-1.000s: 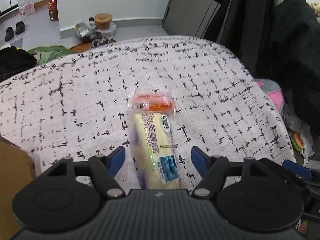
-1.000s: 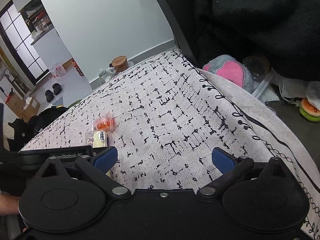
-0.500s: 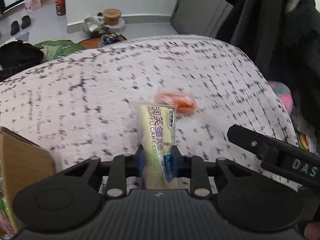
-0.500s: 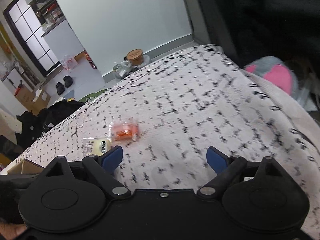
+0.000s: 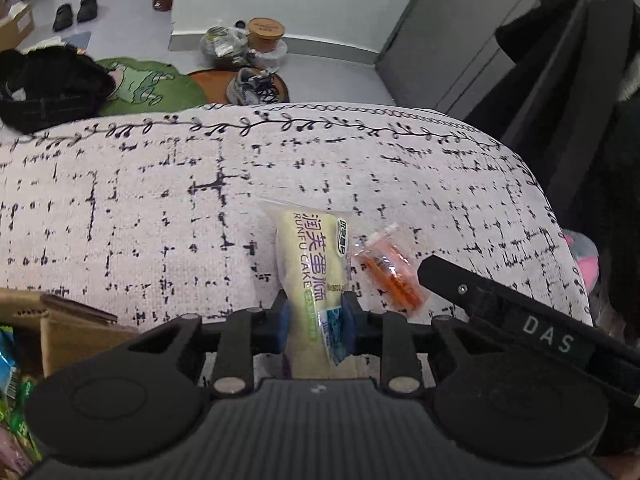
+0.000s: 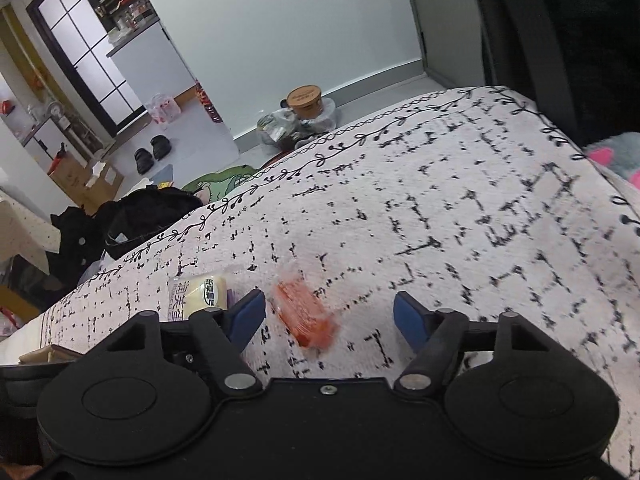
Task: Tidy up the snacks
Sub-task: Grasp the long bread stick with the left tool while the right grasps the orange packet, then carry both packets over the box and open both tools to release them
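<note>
My left gripper (image 5: pixel 316 318) is shut on the near end of a yellow cake packet (image 5: pixel 310 256), which stands up off the patterned cloth (image 5: pixel 160 200). Just right of it lies a small orange snack packet (image 5: pixel 394 272) in clear wrap. In the right wrist view that orange packet (image 6: pixel 306 314) sits between the blue pads of my right gripper (image 6: pixel 330 312), whose jaws are closing; the pads stand apart from it on both sides. The cake packet (image 6: pixel 198 294) shows at the left, behind the left pad.
A cardboard box (image 5: pixel 68 324) holding green snack bags (image 5: pixel 12 400) sits at the lower left. The cloth's far edge drops to a floor with shoes (image 5: pixel 252 88), a bag (image 5: pixel 48 92) and a lidded jar (image 5: pixel 264 36). A pink and grey plush (image 6: pixel 616 152) lies off the right edge.
My left gripper closed on the cake packet and lifted it away from the orange packet. My right gripper moved in over the orange packet and its jaws narrowed.
</note>
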`<state>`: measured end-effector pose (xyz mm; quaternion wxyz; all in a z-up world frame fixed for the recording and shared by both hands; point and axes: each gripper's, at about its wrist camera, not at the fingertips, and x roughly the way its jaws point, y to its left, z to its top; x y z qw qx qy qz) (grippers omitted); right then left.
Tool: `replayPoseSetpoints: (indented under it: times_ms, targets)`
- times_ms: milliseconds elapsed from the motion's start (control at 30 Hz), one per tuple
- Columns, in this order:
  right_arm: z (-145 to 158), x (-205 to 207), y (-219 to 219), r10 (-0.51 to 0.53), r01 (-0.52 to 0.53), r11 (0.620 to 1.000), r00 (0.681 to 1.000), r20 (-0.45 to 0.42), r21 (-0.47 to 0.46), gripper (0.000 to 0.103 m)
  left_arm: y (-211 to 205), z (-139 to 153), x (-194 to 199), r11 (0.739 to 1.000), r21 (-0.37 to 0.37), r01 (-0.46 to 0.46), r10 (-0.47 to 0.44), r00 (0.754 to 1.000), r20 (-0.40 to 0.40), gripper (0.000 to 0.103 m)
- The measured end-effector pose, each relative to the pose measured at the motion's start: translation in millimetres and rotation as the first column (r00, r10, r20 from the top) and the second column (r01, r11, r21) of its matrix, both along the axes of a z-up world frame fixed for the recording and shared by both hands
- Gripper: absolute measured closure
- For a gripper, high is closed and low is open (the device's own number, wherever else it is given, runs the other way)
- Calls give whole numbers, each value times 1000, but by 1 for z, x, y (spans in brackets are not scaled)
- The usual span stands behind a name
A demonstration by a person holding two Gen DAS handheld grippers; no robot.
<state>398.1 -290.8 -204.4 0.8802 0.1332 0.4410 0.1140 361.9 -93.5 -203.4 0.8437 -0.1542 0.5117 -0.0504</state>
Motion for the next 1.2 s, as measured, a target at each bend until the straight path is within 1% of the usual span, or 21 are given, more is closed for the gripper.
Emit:
replayPoseSetpoints:
  times_ms: [33,100,167,233,267,333,367,433,500,600,733,867,967,1200]
  targets:
    - [-1,2,2,8,-8,1000,1000,-2,9,42,1,-1,0,1000,-7,-6,6,1000,-4,78]
    - [-4,5,5,24,-23,999,1000,-4,27,46,3,-3,0,1000,-15,-15,15,1000,-7,78]
    - [-7,8,9,33,-33,999,999,-11,30,49,5,-6,1,1000,-24,-21,21,1000,-15,78]
    - [-12,11,14,49,-48,998,999,-17,27,56,6,-10,1,1000,-27,-15,15,1000,-17,78]
    - [-14,12,16,56,-55,998,998,-27,21,59,6,-11,1,999,-26,-19,18,1000,-21,78]
    - [-13,15,18,65,-65,998,997,-48,-14,69,4,-12,-1,999,-34,-17,16,999,-27,78]
    - [-11,15,19,69,-71,997,996,-61,-27,70,2,-12,-3,999,-43,-10,9,1000,-28,78]
    - [-9,13,20,83,-87,996,992,-91,-36,77,-1,-11,-6,999,-41,1,-2,1000,-28,78]
    - [-7,8,22,97,-103,993,991,-97,-53,81,-1,-10,-10,999,-41,10,-12,999,-35,78]
    - [-6,-4,22,93,-101,991,991,-93,-85,83,-1,-7,-20,999,-45,28,-29,999,-34,78]
    - [-6,-28,12,49,-57,995,994,-99,-80,84,0,-3,-33,996,-73,41,-44,999,-31,78]
    - [1,-51,2,-1,-6,998,994,-106,-68,85,-2,12,-45,994,-91,63,-63,998,3,78]
    - [11,-66,-5,-26,20,997,996,-81,-70,85,-2,23,-55,993,-92,77,-75,997,29,78]
    - [35,-89,-18,-71,70,996,997,-13,-49,85,-5,43,-74,990,-90,108,-103,993,57,78]
